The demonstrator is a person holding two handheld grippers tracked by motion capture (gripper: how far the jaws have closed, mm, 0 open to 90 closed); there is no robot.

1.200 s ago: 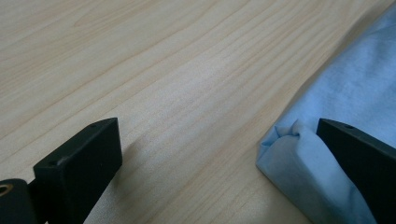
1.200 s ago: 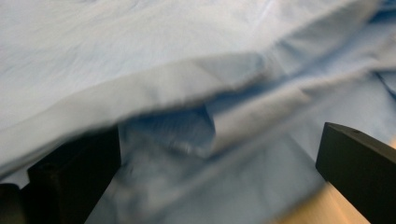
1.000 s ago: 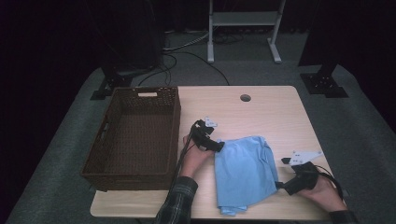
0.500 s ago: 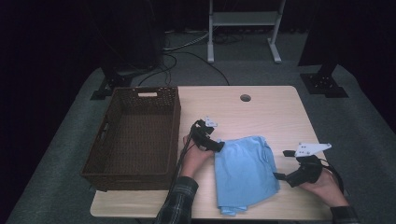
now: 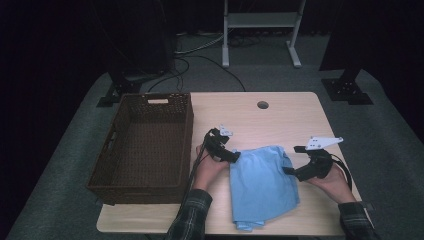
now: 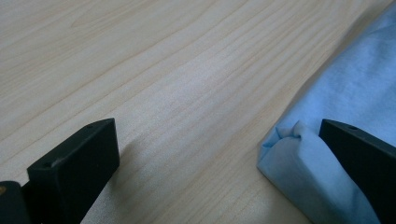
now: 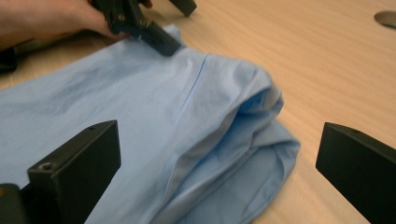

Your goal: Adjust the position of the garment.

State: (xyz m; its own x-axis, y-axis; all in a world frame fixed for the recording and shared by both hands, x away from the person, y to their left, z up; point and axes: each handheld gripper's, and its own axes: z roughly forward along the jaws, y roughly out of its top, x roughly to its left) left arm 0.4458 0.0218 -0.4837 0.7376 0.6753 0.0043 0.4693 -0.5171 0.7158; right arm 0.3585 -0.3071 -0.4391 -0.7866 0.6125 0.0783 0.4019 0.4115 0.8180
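Table's blue cloth, edge cropped

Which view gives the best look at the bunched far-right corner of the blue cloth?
The right gripper view: the blue cloth shows its stacked folds close up. The high view gives its whole outline on the table; the left gripper view catches just another corner.
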